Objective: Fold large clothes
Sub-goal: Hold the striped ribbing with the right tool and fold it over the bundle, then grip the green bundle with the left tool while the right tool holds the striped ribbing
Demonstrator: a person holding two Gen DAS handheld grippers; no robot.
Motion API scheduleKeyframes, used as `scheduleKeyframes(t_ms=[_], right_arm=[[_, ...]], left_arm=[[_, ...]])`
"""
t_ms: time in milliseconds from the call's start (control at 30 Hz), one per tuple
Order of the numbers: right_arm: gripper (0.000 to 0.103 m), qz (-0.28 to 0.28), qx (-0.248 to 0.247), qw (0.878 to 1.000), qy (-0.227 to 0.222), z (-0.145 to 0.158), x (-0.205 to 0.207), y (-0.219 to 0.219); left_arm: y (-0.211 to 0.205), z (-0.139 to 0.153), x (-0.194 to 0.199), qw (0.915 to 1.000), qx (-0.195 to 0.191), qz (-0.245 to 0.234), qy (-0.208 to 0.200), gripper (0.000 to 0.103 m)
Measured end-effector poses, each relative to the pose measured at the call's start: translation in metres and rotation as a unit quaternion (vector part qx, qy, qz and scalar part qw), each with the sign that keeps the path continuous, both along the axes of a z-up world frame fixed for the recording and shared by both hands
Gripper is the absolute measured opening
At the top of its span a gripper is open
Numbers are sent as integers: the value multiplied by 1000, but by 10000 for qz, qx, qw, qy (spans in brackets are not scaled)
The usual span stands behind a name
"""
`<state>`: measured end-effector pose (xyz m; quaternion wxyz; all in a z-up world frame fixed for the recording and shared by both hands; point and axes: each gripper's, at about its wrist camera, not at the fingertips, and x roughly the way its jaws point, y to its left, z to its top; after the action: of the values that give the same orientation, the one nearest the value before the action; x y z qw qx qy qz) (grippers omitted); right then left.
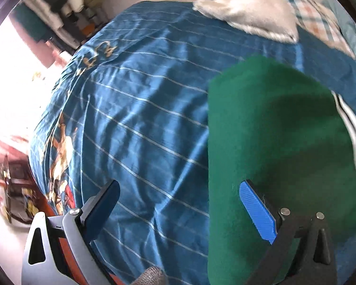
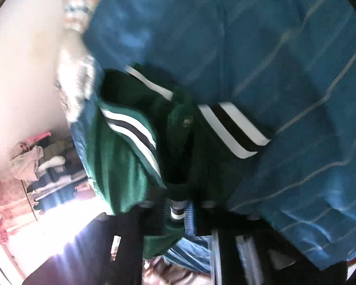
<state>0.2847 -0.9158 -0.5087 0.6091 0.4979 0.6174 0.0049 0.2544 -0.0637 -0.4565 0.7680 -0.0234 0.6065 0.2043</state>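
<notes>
A green garment [image 1: 277, 147] with white and black stripes lies on the blue striped bedspread [image 1: 135, 109], at the right in the left wrist view. My left gripper [image 1: 178, 204] is open and empty; its right finger [image 1: 256, 211] hangs over the garment's left edge. In the right wrist view, my right gripper [image 2: 178, 210] is shut on the green garment [image 2: 130, 156] and holds a bunched, striped part of it up off the bedspread [image 2: 284, 47]. That view is blurred.
A white fluffy pillow [image 1: 246, 11] and a checked sheet [image 1: 308, 9] lie at the bed's far end. Shelves with clothes [image 1: 66, 11] stand beyond the bed's left edge. Bright window light washes out the left side.
</notes>
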Motion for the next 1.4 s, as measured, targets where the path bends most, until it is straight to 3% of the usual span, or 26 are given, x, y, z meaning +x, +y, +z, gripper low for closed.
scheduleKeyframes(t_ms=[100, 233, 333, 400, 500, 600, 733, 800, 900, 933, 1000, 1067, 1200, 1267, 1400], right_arm=[[5, 147, -498, 9986, 94, 3, -3, -12], [5, 506, -947, 9903, 878, -66, -1, -9], [7, 1126, -1221, 9808, 1023, -69, 19, 6], [25, 1229, -1347, 9773, 1082, -50, 24, 2], [39, 1348, -1990, 9681, 714, -3, 33, -3], [42, 1634, -2221, 9611, 137, 28, 51, 10], [42, 2047, -1865, 9608, -156, 17, 100, 59], [42, 2307, -1792, 9562, -191, 2, 121, 84], [37, 2776, -2171, 9358, 72, -42, 140, 123], [34, 2900, -2347, 9271, 362, -66, 144, 128], [34, 2972, -2398, 9227, 533, -82, 155, 132], [34, 2983, -2244, 9250, 706, -72, 162, 128], [36, 2740, -1881, 9426, 332, -24, 148, 99], [36, 2769, -1877, 9421, 226, -1, 122, 84], [36, 2871, -1883, 9385, 364, 4, 78, 78]], left_arm=[[-9, -7, -2, 9998, -64, -181, -47, 103], [-17, -21, 4, 9994, -52, -314, 162, 103], [-18, -15, 10, 9992, 1, -311, 242, 103], [-21, -6, 18, 9988, 133, -411, 214, 103], [-21, 7, 43, 9982, 364, -476, -41, 103], [-21, 5, 85, 9954, 784, -515, -211, 103], [-24, -38, 131, 9855, 1460, -803, 313, 103], [-21, -51, 138, 9815, 1560, -1028, 408, 103], [-8, -51, 136, 9865, 1279, -970, 328, 103], [-5, -50, 134, 9874, 1236, -944, 283, 103], [-3, -49, 131, 9889, 1175, -888, 214, 103], [2, -44, 128, 9916, 1052, -717, 214, 103], [13, -16, 101, 9981, 511, -316, 136, 103], [11, -1, 78, 9992, 308, -215, 131, 103], [-7, 6, 29, 9995, -6, -75, 306, 103]])
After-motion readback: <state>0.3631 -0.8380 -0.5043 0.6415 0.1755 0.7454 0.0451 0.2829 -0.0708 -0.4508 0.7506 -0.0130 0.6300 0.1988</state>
